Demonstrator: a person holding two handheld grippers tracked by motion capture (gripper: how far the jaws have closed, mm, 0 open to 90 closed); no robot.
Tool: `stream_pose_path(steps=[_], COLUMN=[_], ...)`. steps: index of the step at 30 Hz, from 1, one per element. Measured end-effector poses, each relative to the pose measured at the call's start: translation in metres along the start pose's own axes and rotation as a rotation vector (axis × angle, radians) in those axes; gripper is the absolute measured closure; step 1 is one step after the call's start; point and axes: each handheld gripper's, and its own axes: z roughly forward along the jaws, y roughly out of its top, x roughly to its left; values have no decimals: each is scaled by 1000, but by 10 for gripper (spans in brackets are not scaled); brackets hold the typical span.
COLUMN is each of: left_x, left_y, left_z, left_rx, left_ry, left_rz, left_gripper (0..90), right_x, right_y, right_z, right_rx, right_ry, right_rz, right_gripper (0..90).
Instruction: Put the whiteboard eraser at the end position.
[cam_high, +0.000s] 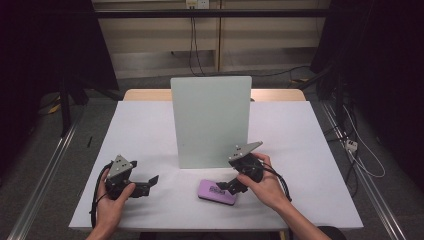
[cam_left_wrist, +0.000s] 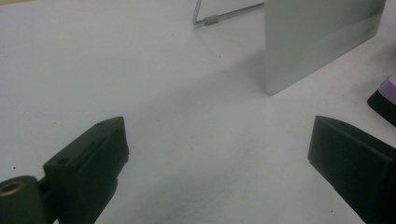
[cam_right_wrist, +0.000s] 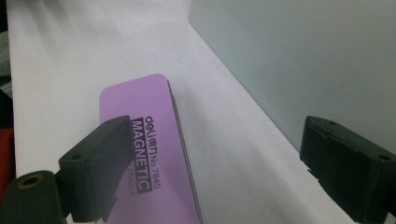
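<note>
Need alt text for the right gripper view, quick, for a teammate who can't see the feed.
The right gripper hangs open over a purple magnetic eraser lying flat on the white table, its left jaw over the eraser's printed label and neither jaw gripping it. A pale upright board stands just beyond, at the right.

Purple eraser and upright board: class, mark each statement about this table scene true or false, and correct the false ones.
1. The purple eraser lies flat on the table. True.
2. The right tongs are clamped on the eraser. False: the jaws stand wide apart, not pressing it.
3. The pale board stands upright behind the eraser. True.
4. The left tongs hold the board. False: they are open with bare table between them.
5. The eraser's label reads MAGNETIC. True.
</note>
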Motion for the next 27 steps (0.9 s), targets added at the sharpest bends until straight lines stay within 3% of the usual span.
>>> stream_pose_path(steps=[11, 27], left_x=[-2, -2], left_y=[0, 1], left_z=[0, -1], left_rx=[-7, -12], left_ry=[-10, -9], left_rz=[-8, -13], left_gripper=[49, 49], right_x=[-11, -27], right_y=[-10, -40], right_z=[-17, -40], right_rx=[-46, -81], right_ry=[-72, -195], right_rz=[51, 124], right_gripper=[101, 97])
